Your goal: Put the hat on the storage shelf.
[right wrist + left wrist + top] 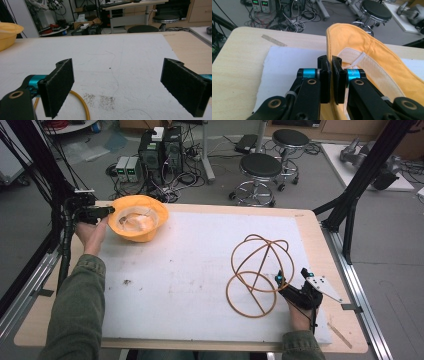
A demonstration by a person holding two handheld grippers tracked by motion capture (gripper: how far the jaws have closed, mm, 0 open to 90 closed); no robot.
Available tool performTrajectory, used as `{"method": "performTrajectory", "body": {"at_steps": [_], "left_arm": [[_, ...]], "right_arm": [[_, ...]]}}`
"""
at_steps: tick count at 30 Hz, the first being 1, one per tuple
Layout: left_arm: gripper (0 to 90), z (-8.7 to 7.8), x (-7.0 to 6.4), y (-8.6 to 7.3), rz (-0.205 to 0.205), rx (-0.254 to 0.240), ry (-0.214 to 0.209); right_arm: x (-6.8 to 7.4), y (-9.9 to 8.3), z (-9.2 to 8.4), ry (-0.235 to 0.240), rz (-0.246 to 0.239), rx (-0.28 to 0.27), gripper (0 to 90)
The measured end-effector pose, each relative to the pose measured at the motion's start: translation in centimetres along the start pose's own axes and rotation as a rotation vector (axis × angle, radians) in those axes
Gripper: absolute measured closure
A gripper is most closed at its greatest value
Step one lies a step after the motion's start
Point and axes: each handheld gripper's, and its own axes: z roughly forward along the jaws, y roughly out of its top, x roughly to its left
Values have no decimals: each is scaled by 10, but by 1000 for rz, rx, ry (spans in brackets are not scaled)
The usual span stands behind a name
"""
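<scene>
Left gripper (331, 75): jaws pinched together on the brim of the orange hat (137, 217), far left on the white mat (200, 270). Right gripper (120, 87): jaws wide apart, nothing held, beside the wire hat stand (257, 272). The hat looks soft, light and floppy; the brim edge seems the best hold.

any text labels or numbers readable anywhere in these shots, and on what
None can be read.
Two bench power supplies on the floor behind the table: lit green displays, digits too blurred to read.
Orange hat, pinched at the brim by the left gripper: no print visible.
Wire hat frame, right gripper and white mat: no markings visible.
</scene>
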Motion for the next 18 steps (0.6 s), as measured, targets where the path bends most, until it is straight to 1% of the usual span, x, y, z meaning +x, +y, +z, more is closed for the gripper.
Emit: {"method": "performTrajectory", "body": {"at_steps": [2,3,4,5,6,7,8,9,10,12,13,15,18], "left_arm": [[863,-2,-1,1,6,-10,10],[864,-5,-2,1,6,-31,9],[864,-5,-2,1,6,-31,9],[864,-7,-2,1,3,-45,5],[864,-12,-2,0,-1,-72,-3],[865,-12,-2,0,-1,-72,-3],[865,-15,-3,-1,1,-85,-6],[865,-21,-1,-1,0,-110,-21],[865,-21,-1,-1,0,-110,-21],[865,-27,0,-1,-9,-134,-33],[864,-29,0,-1,-11,-142,-33],[864,-34,0,0,-8,-144,-27],[864,-43,-1,3,2,-172,-35]], "right_arm": [[-1,0,0,1,-1,0,106],[-1,0,0,1,-1,0,106],[-1,0,0,1,-1,0,106],[-1,0,0,2,0,1,106],[0,0,-1,-1,4,-4,106],[0,0,-1,-1,4,-4,106],[0,0,-1,-2,5,-7,106],[1,1,-2,-3,5,-5,106],[0,1,-2,-4,0,-9,106],[0,1,-2,-4,3,-12,106],[1,1,-3,-8,2,-13,106],[1,1,-3,-10,1,-12,106],[1,1,-3,-10,-6,-14,106]]}}
